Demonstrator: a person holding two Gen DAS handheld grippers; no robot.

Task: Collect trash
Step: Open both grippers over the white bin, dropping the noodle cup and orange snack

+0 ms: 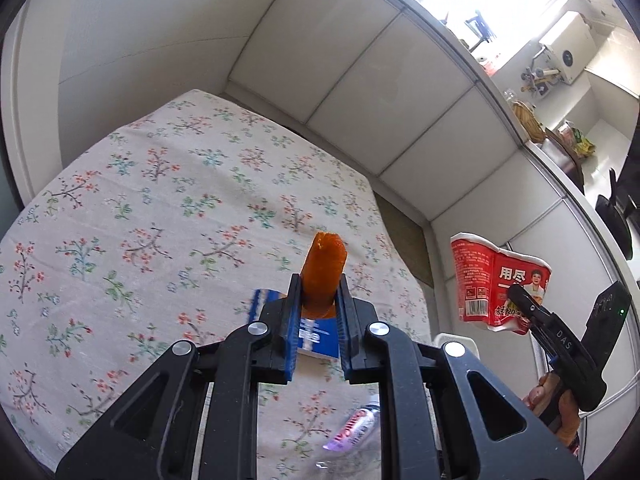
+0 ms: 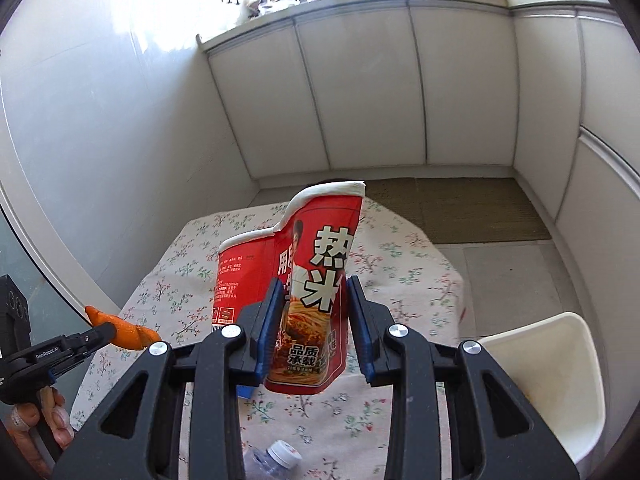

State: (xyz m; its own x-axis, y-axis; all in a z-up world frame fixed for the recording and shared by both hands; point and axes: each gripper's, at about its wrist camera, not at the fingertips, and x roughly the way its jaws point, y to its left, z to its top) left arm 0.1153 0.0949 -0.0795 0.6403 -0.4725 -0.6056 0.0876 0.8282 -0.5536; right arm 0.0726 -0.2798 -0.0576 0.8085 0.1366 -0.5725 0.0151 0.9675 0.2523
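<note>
My left gripper (image 1: 318,298) is shut on a piece of orange peel (image 1: 323,270) and holds it above the floral tablecloth (image 1: 140,208). It also shows at the left of the right wrist view (image 2: 110,330), with the peel (image 2: 132,332) in it. My right gripper (image 2: 314,304) is shut on a crushed red instant-noodle cup (image 2: 316,280) held in the air above the table. The cup also shows in the left wrist view (image 1: 492,280), right of the table. A blue and white carton (image 1: 312,334) lies on the cloth under my left gripper. A clear plastic bottle (image 2: 276,456) lies near the table's front edge.
A white plastic bin (image 2: 560,384) stands on the floor right of the table. White cabinets (image 2: 360,92) run along the back and right. A brown mat (image 2: 460,208) lies on the floor behind the table. The bottle's label (image 1: 356,428) shows under my left gripper.
</note>
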